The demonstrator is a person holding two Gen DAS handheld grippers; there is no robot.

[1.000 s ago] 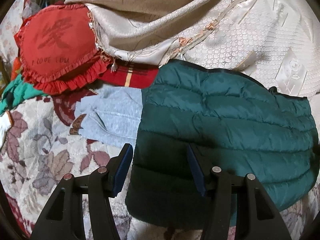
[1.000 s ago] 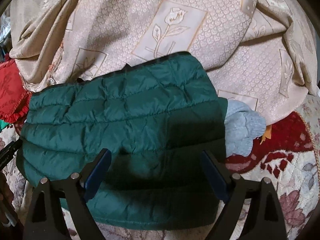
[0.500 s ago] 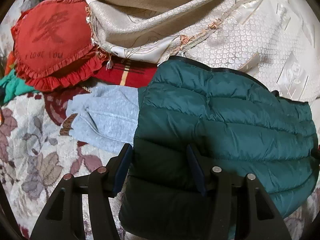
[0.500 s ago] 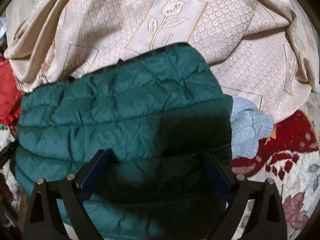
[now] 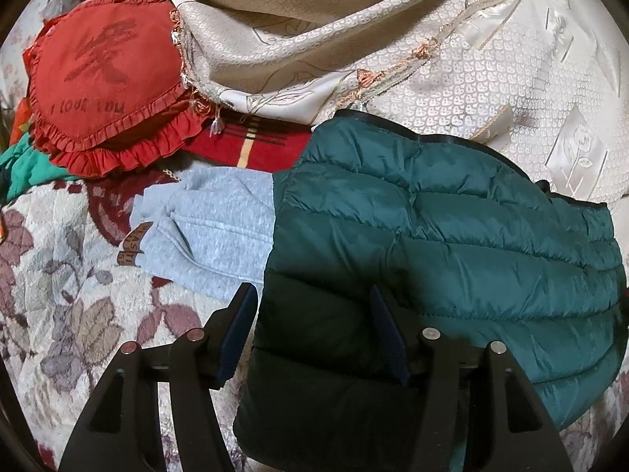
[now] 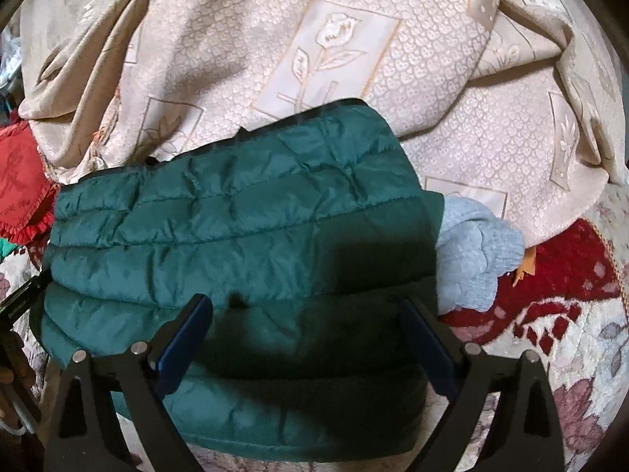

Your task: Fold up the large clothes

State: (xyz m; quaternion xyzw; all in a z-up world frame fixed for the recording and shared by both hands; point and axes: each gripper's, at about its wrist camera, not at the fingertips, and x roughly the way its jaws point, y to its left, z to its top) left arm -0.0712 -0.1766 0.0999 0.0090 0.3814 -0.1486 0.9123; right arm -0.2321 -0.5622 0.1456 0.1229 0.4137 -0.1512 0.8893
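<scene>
A dark green quilted jacket (image 5: pixel 452 236) lies folded flat on top of a grey sweater (image 5: pixel 212 236). My left gripper (image 5: pixel 312 334) hovers over the jacket's left edge with its jaws opening. One blue pad (image 5: pixel 236 330) is off the edge and the other is over the fabric, and neither presses on it. In the right wrist view the jacket (image 6: pixel 236 236) fills the middle. My right gripper (image 6: pixel 306 338) stands wide open above its near right part, holding nothing. A grey sleeve end (image 6: pixel 471 259) sticks out to the right of the jacket.
A beige blanket with tulip panels (image 6: pixel 334 59) is bunched behind the jacket. A red heart cushion (image 5: pixel 102 86) and a red plaid cloth (image 5: pixel 251 145) lie at the back left, with green cloth (image 5: pixel 23 173) at the left edge. A floral bedspread (image 5: pixel 70 306) lies underneath.
The left gripper's jaws stand slightly wider. Both views have crept a little nearer over the jacket. The jacket itself lies as before.
</scene>
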